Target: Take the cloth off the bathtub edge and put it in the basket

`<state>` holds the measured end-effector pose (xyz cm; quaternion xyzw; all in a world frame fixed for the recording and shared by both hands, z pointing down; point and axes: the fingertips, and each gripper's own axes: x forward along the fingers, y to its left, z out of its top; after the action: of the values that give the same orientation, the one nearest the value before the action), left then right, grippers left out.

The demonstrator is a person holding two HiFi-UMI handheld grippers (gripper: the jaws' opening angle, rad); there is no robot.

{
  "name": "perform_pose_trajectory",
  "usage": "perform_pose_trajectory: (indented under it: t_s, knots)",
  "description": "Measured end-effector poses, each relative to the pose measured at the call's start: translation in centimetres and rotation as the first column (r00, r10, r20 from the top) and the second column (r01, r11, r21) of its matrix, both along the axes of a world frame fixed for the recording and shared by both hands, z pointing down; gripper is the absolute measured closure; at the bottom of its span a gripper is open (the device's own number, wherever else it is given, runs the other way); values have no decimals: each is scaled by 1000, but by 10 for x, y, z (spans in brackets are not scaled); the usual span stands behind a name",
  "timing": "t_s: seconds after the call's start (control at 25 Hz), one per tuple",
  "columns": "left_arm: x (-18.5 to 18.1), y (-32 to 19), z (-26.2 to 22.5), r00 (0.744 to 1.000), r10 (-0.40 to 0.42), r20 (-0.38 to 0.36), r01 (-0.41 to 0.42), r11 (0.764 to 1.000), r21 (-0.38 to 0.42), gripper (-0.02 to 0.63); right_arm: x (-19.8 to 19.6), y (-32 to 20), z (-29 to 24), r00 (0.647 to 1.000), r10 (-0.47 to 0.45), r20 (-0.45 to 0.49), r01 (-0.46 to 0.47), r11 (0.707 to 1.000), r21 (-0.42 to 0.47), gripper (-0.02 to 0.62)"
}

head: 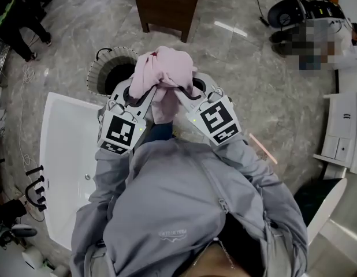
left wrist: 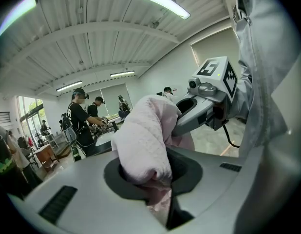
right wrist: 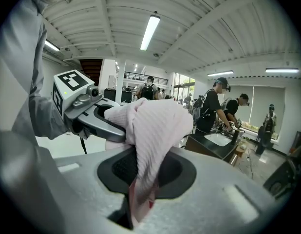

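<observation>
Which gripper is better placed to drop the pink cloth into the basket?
Left, narrowly. Both clamp the cloth, but the basket lies on the left gripper side, closer to it than to the right gripper.

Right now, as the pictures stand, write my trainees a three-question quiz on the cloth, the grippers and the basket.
1. True or false: the pink cloth lies on the bathtub edge.
2. The left gripper and the right gripper meet at the cloth. Which is shut on it? A) left only B) right only C) both
3. What round container stands on the floor by the bathtub's end?
Key: 1 false, it is held up off the tub; 2 C; 3 the basket.
</observation>
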<state>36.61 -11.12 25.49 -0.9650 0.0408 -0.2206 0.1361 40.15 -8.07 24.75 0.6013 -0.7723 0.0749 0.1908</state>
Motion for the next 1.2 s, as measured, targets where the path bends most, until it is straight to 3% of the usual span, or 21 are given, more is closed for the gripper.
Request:
perform_pose_trajectory:
  t_s: [0.4, 0.64, 0.96, 1.2]
  knots:
    - [50, -50, 16, 999, 37, 9, -37, 999, -13, 541, 48, -50, 17, 999, 33, 14, -32, 999, -18, 525]
    - [75, -104, 27, 1000, -2, 7, 2, 999, -33, 540, 74, -106, 27, 1000, 3, 13, -2, 1000, -29, 525]
    - [65, -202, 34, 989, -144, -27, 142, 988, -63, 540, 68, -212, 33, 991, -137, -6, 136, 990, -40, 525]
    - [32, -254, 32, 957, -287, -29, 285, 957, -57, 541, 38, -272, 32, 961, -277, -18, 276, 961, -20, 525]
